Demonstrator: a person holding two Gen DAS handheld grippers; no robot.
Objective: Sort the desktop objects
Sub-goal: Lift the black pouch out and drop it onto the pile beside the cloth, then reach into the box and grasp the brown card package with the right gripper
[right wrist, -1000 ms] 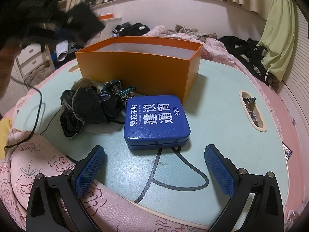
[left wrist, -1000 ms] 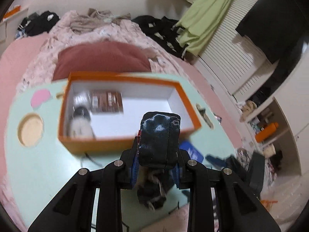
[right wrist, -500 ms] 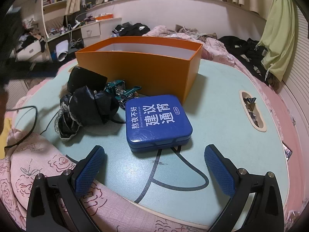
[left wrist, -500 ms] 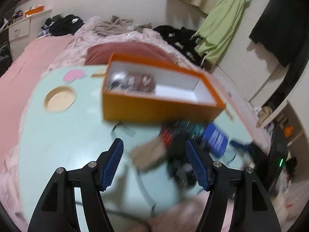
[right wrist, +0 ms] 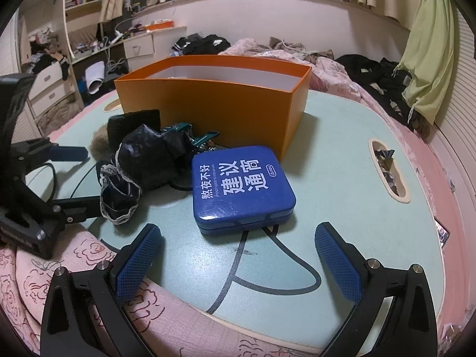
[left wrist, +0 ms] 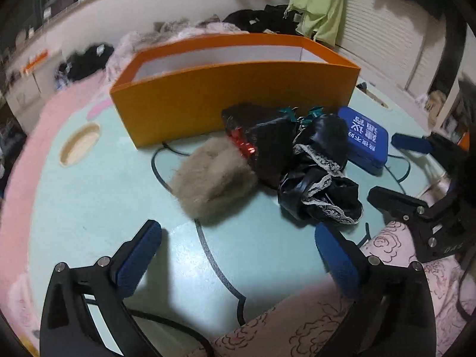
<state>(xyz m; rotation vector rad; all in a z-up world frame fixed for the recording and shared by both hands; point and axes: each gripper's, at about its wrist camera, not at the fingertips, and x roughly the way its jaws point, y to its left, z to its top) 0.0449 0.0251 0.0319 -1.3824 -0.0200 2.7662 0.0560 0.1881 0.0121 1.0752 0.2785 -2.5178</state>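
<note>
On the surface (right wrist: 342,160), before the orange box (right wrist: 214,101) — blue tin (right wrist: 242,186), fur ball (left wrist: 212,177), black lace bundle (left wrist: 309,163) unsorted. Left gripper (left wrist: 238,254) fingers opening, empty; right gripper (right wrist: 239,257) fingers wide, empty. Box contents hidden — mostly outstanding.

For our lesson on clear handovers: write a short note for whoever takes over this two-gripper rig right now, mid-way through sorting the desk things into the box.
Left gripper: jaws opening, nothing between them, aimed at the pile.
Right gripper: open, empty, just short of the blue square tin with white lettering.
Things: the open orange cardboard box stands on the pale green table. In front of it lie a tan furry pouch, black crumpled lace-trimmed fabric, a green metal toy and the tin.
Done: cannot tell; the box's inside is hidden from here.
Left: all four things are still outside the box. The tin looks the easiest for the right gripper.
</note>
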